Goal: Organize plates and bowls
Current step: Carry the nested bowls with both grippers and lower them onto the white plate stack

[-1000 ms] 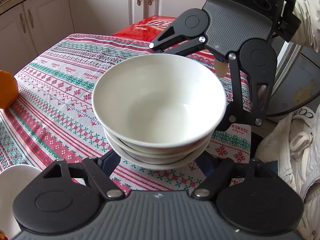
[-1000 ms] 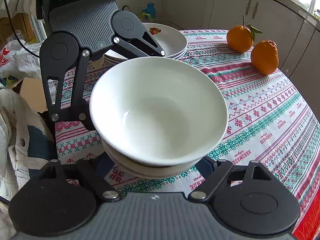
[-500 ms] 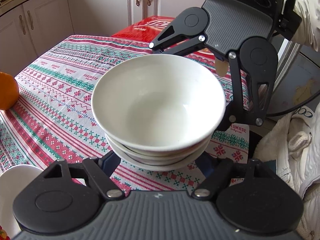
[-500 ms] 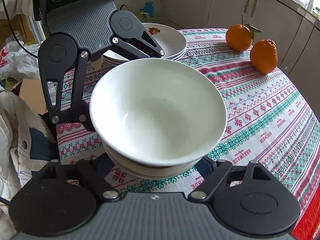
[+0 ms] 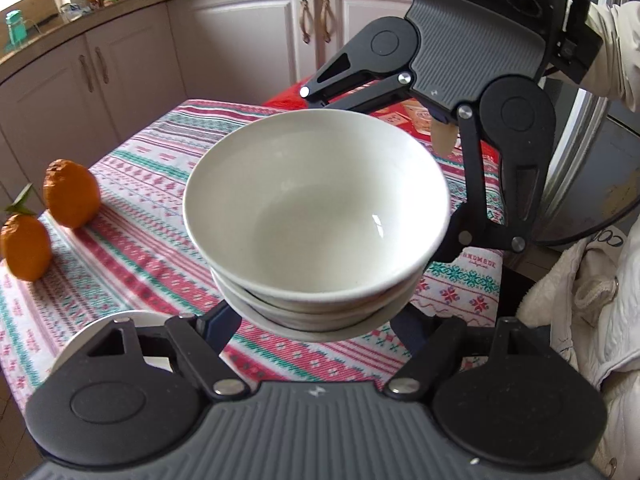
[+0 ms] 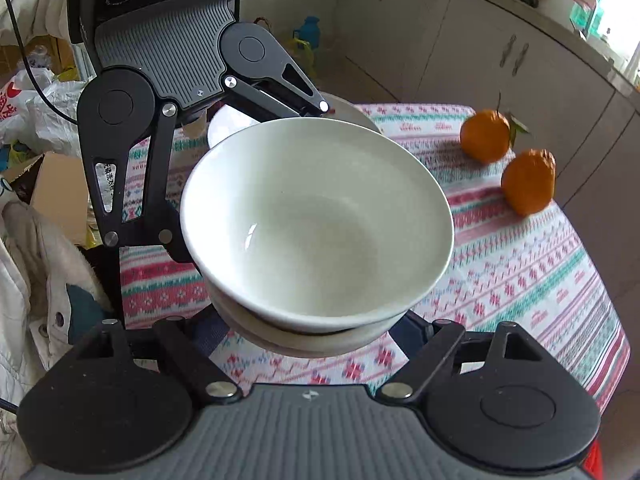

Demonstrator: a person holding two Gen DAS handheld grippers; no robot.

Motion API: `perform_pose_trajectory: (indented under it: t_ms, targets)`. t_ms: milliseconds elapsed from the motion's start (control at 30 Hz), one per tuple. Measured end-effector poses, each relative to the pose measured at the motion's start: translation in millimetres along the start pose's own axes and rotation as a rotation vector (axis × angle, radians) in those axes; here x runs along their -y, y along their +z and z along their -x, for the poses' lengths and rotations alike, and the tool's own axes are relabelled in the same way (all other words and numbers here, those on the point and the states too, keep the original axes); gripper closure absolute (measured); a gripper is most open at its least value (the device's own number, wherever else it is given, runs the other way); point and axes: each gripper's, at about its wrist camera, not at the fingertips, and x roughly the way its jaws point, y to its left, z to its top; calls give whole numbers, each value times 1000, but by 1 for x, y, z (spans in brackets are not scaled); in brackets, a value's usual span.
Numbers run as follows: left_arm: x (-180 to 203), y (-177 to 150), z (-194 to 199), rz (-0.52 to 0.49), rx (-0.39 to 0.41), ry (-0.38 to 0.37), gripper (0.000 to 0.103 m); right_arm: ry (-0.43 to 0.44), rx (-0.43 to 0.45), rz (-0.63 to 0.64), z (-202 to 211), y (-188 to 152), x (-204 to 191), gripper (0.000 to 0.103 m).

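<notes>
Stack of white glossy ceramic bowls (image 5: 316, 216), round and deep, nested at least three high, held in the air above the surface (image 5: 132, 248) between both grippers. Left gripper (image 5: 316, 320) has its black fingers spread wide, cradling the near underside of the stack's lowest bowl; right gripper (image 6: 316, 324) is likewise spread, supporting the opposite side. Each gripper shows ribbed grey plastic body with black linkage arms and metal pins. Surface is covered with a woven cloth in red, teal and white cross-stitch bands. Two oranges (image 6: 508, 160), dimpled skin, one with a leaf, sit on the cloth close together. Stack of white shallow plates (image 6: 344, 110) sits on the cloth behind the bowls
</notes>
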Motion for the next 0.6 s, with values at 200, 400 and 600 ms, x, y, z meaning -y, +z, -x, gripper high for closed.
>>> perform_pose_trajectory:
  t_ms: [200, 400, 600]
  targets:
    - [-19, -16, 28, 22, 17, 81, 23, -12, 16, 81, -15, 43, -2, 15]
    - [-40, -37, 45, 65, 3, 134, 23, 17, 25, 128, -41, 79, -1, 15]
    - [-60, -59, 49, 104, -24, 149, 23, 53, 17, 144, -74, 106, -2, 15]
